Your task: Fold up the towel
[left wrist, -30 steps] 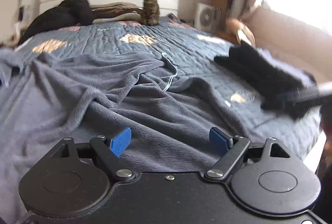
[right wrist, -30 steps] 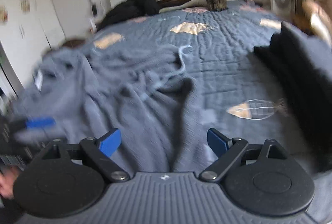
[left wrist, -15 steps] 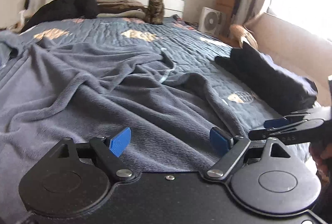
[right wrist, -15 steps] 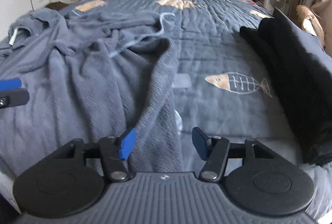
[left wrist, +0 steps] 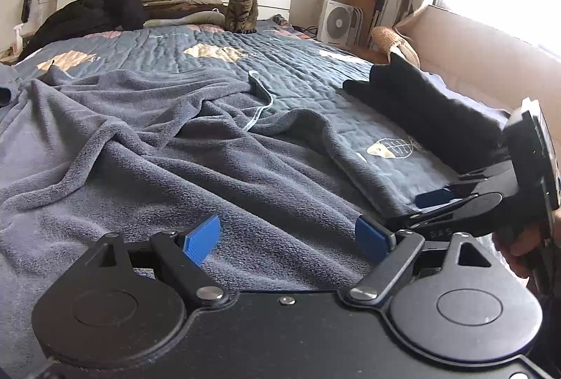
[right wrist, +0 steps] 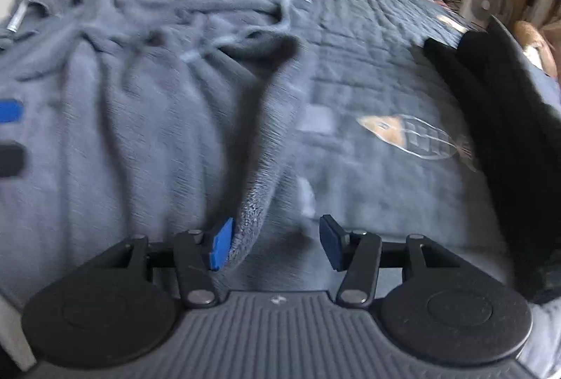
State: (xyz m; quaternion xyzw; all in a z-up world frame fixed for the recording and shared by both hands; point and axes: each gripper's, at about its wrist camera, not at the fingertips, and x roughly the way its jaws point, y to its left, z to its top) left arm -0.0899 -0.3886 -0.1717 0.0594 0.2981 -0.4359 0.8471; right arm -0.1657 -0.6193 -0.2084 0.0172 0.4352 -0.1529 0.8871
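A large grey fleece towel (left wrist: 147, 147) lies rumpled across the near and left part of the bed; it also fills the left half of the right wrist view (right wrist: 140, 105). My left gripper (left wrist: 287, 237) is open, hovering low over the towel's near edge. My right gripper (right wrist: 271, 245) is open at the towel's right border, with the edge fold (right wrist: 252, 210) rising between its jaws against the left blue pad (right wrist: 221, 247). The left wrist view shows the right gripper (left wrist: 441, 200) coming in from the right, held by a hand (left wrist: 522, 245).
The bed has a blue quilt (left wrist: 294, 70) with fish prints. A black folded cloth (left wrist: 431, 112) lies on the right side. A tabby cat (left wrist: 242, 5) sits by the headboard near dark clothes (left wrist: 87, 14). A white fan (left wrist: 338, 23) stands beyond the bed.
My right gripper has come down and forward onto the towel's right edge, so the fold now sits between its jaws. The left gripper has stayed almost still and open.
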